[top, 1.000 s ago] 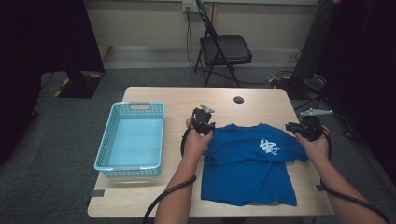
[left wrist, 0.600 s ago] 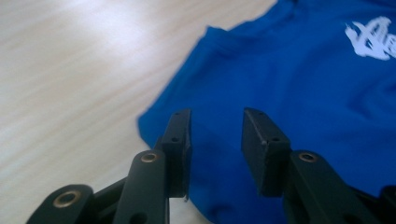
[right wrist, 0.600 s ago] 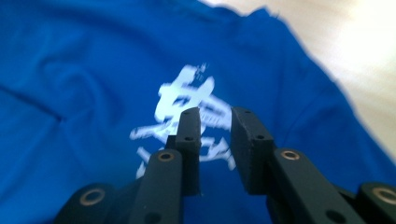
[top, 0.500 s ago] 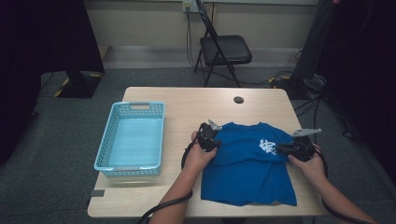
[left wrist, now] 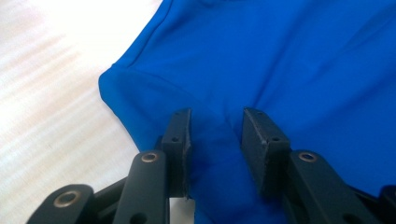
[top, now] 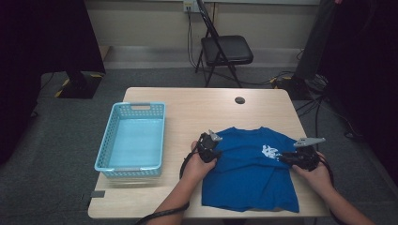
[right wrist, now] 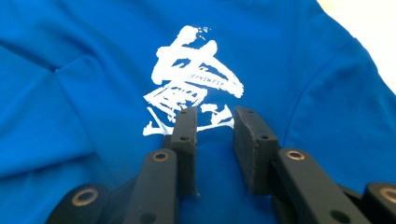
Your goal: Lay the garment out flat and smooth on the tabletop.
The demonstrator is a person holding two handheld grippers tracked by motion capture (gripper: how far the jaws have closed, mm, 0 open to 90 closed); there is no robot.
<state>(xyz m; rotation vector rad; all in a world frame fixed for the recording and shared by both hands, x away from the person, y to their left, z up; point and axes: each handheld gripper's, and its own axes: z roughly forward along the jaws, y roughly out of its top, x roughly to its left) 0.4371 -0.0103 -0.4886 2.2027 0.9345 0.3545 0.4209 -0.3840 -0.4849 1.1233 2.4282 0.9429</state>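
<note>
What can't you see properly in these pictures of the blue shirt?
- High view: the blue shirt hides the table beneath; its white print is too small to read.
- Right gripper view: small lettering inside the print is blurred.
- Left gripper view: whether the left gripper touches cloth.
- High view: small dark spot, too small.

We record a T-shirt point(top: 248, 176) lying flat on the tabletop point(top: 187, 105), right of centre at the near edge. A basket point(top: 132, 139) stands to its left, apart from it. The left gripper point(top: 210, 147) sits at the shirt's left edge, the right gripper point(top: 292, 158) at its right. A chair point(top: 225, 49) stands behind the tabletop.
</note>
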